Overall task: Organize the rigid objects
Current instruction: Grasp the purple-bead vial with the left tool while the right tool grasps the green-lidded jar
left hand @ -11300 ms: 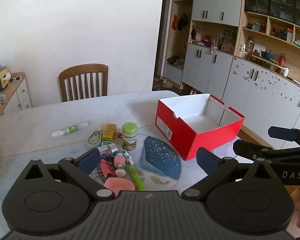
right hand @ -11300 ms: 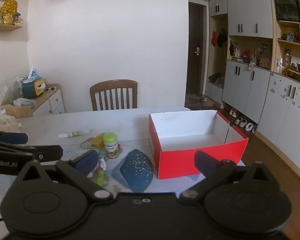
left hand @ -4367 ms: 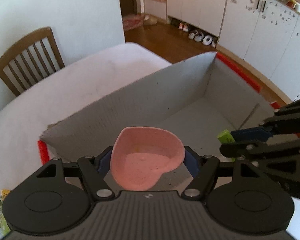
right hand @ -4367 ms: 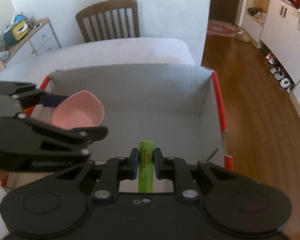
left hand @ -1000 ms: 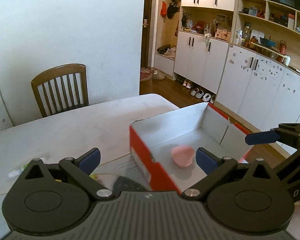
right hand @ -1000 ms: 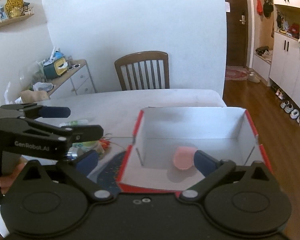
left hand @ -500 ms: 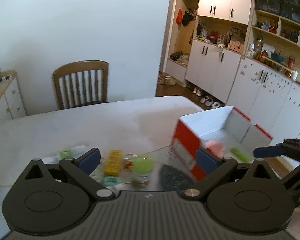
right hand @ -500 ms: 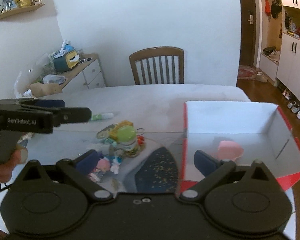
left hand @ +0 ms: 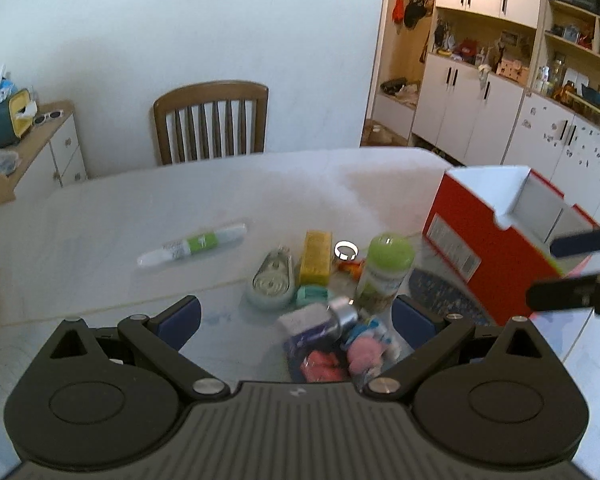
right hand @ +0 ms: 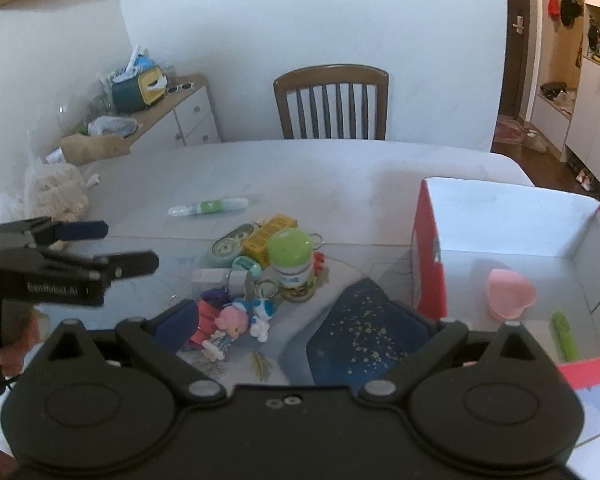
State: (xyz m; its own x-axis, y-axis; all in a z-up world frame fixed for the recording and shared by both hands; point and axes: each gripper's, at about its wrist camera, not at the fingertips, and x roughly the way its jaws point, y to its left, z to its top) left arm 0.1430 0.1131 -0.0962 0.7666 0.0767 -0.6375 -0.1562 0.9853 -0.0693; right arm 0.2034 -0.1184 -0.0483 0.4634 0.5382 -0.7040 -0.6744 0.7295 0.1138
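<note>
A red box (right hand: 428, 256) with a white inside stands at the table's right; a pink heart-shaped dish (right hand: 510, 294) and a green marker (right hand: 564, 336) lie in it. Left of the box is a pile of small things: a green-capped bottle (left hand: 386, 270), a yellow block (left hand: 315, 263), a round tin (left hand: 271, 282), pink and blue figures (right hand: 236, 322) and a dark blue speckled piece (right hand: 360, 332). A white and green tube (left hand: 192, 244) lies apart, farther back. My left gripper (left hand: 294, 314) is open above the pile. My right gripper (right hand: 300, 324) is open too, with nothing held.
A wooden chair (left hand: 212, 120) stands behind the white table (left hand: 140, 200). A low cabinet (right hand: 172, 120) with bags and a tissue box is at the far left. White cupboards (left hand: 500, 120) line the right wall. The box (left hand: 496, 236) sits near the table's right edge.
Both grippers have swung left, away from the box and over the pile. The dish and the marker, held 4.4 s ago, now lie in the box.
</note>
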